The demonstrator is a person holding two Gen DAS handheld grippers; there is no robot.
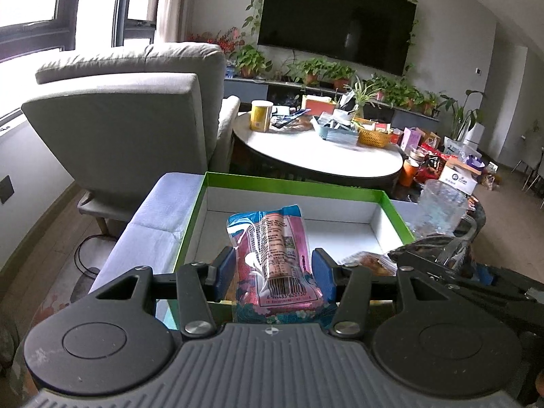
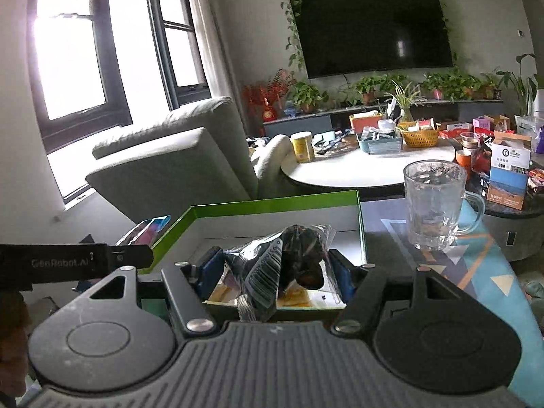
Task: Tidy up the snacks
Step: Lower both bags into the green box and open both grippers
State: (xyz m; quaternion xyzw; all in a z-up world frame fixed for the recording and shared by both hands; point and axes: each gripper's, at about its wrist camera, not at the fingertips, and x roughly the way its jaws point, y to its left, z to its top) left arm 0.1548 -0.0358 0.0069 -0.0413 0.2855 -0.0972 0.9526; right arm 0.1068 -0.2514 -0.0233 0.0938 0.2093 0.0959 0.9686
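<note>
Left wrist view is filled in its lower half by the left gripper (image 1: 272,268), and above it, across the middle of the frame, a green-rimmed box (image 1: 295,187) with a white floor is seen resting on a pale cloth (image 1: 159,210). The same box (image 2: 272,204) is shown at centre in the right wrist view, with a glass mug (image 2: 433,204) standing just beside it at right. A pink and blue packet (image 1: 272,258) is clamped upright between the blue pads of the left gripper, low at centre, in front of the box's near edge. A clear packet (image 2: 289,265) with dark contents is held between the pads of the right gripper (image 2: 275,268), likewise at the near edge of the box. The step in hand is judged to be the carrying of both snacks to the box; little is seen inside it except something orange near the front wall. The next move is judged to call for each packet to be brought over the white floor, lowered, and let go without the two grippers colliding, since they are close together. A barcode with digits partly readable as 6 944483 620130 is printed on the pink packet; a barcode is also seen on the clear packet, its digits too small to read. "GenRobot.AI" is read on the black bar at left in the right wrist view.
</note>
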